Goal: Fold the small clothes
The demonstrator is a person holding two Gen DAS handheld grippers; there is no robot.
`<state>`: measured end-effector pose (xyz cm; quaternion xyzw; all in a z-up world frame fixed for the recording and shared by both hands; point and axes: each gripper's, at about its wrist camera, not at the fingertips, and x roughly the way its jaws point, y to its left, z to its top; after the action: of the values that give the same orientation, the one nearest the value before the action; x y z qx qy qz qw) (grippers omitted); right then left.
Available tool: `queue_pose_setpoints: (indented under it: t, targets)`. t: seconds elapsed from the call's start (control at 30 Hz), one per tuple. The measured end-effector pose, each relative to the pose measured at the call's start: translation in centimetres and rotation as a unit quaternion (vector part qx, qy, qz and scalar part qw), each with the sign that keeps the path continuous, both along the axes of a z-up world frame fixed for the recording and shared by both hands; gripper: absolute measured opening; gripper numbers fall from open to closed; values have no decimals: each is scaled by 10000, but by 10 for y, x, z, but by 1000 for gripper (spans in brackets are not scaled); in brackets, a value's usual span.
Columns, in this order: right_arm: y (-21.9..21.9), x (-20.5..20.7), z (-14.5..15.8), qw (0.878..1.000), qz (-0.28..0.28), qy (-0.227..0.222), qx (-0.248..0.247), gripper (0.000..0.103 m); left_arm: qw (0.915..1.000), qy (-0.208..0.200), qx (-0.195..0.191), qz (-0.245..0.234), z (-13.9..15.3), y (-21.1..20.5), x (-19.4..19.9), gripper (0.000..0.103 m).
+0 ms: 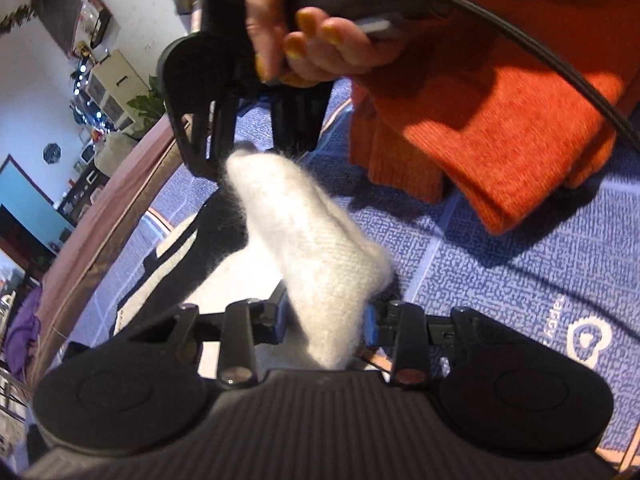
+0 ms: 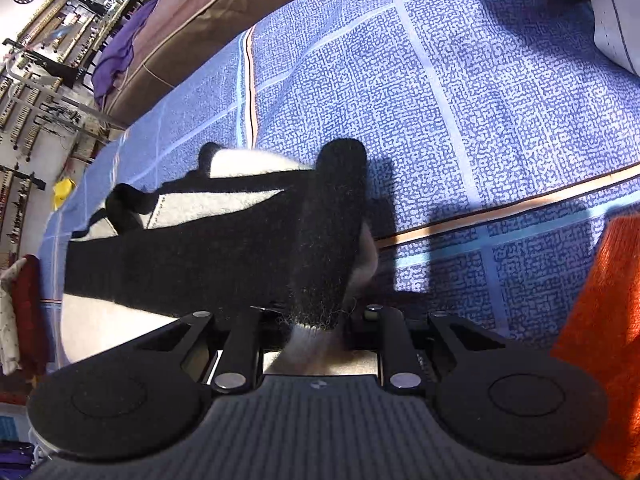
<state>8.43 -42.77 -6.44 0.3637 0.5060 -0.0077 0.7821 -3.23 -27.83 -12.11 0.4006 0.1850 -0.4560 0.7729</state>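
Note:
A small black-and-white fuzzy knit garment is held up between both grippers above the blue patterned bedspread. My left gripper is shut on its white edge. My right gripper shows at the top of the left wrist view, held by a hand, pinching the other white corner. In the right wrist view my right gripper is shut on the garment, which hangs with black and white bands over the bedspread.
A folded orange knit lies on the bedspread to the right; it also shows in the right wrist view. A white pillow is at far right. The brown bed edge runs along the left, with a cluttered room beyond.

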Motion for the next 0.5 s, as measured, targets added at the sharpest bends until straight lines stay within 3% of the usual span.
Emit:
queue_pose_setpoints:
  t: [0.1,0.2,0.3,0.4,0.5]
  targets:
    - [-1,-10,15,9959,-309,-376,765,28,9957,612,-610,334,30,26,16,28]
    - [24,-1,52,9900,-195,-800,1149,26,9811,1118,-1374,776,68,75,42,27]
    - [63,26,89,9849,127,-1130,1308,25,9648,1251,-1938,1261,103,136,65,27]
    - [116,64,108,9801,422,-1226,1504,25,9439,1352,-2459,1741,130,195,86,27]
    - [177,108,116,9756,830,-1293,1570,25,9159,1429,-2909,2369,147,262,108,27]
